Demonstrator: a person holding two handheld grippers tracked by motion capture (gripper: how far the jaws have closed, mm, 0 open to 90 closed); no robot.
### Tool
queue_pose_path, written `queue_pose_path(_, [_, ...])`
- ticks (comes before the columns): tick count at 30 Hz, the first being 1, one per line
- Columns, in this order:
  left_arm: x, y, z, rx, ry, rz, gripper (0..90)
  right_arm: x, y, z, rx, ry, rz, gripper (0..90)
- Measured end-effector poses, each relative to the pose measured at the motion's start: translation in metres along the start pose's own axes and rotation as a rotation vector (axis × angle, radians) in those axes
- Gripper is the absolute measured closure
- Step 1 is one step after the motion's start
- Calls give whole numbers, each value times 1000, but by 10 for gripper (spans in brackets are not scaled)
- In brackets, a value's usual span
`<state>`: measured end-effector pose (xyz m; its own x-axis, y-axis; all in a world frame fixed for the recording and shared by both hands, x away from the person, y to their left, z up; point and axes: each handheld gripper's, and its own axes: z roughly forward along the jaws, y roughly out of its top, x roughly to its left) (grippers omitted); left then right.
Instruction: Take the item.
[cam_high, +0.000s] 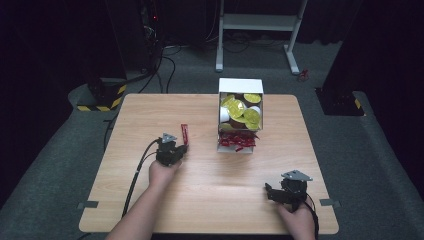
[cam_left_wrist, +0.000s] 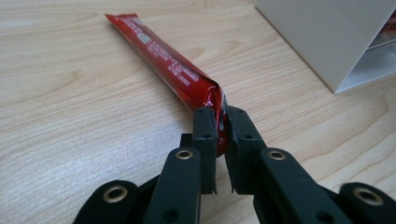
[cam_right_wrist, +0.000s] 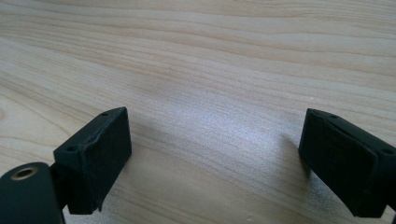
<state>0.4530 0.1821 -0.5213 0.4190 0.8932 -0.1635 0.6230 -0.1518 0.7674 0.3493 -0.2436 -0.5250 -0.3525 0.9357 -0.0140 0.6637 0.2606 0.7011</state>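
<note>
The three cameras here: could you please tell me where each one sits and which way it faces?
High view: above the person's side, looking forward and down on the table; both forearms, left gripper, right gripper.
Left gripper view: along jaws shut on the red sachet, white box beyond.
Right gripper view: over bare wood, jaws apart.
Shared: sachet and box, high and left gripper views.

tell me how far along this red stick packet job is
Done: the white box on the table already holds red packets in its front part and gold-lidded cups behind. In hand: the left claw pinches one end of a red stick packet lying beside the box. Left: probably getting it into the box. The right claw rests open.
</note>
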Motion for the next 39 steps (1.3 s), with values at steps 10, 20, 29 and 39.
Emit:
queue_pose_path(10, [0,1,-3,13,9,-6,721,0,0,0,0,0,0,94])
queue_pose_path(20, [-4,9,-14,-24,19,2,550,0,0,0,2,0,0,94])
queue_pose_path(29, [0,10,-35,-32,14,26,405,0,0,0,2,0,0,93])
queue_pose_path(39, [12,5,-68,-41,9,28,370,0,0,0,2,1,-2,94])
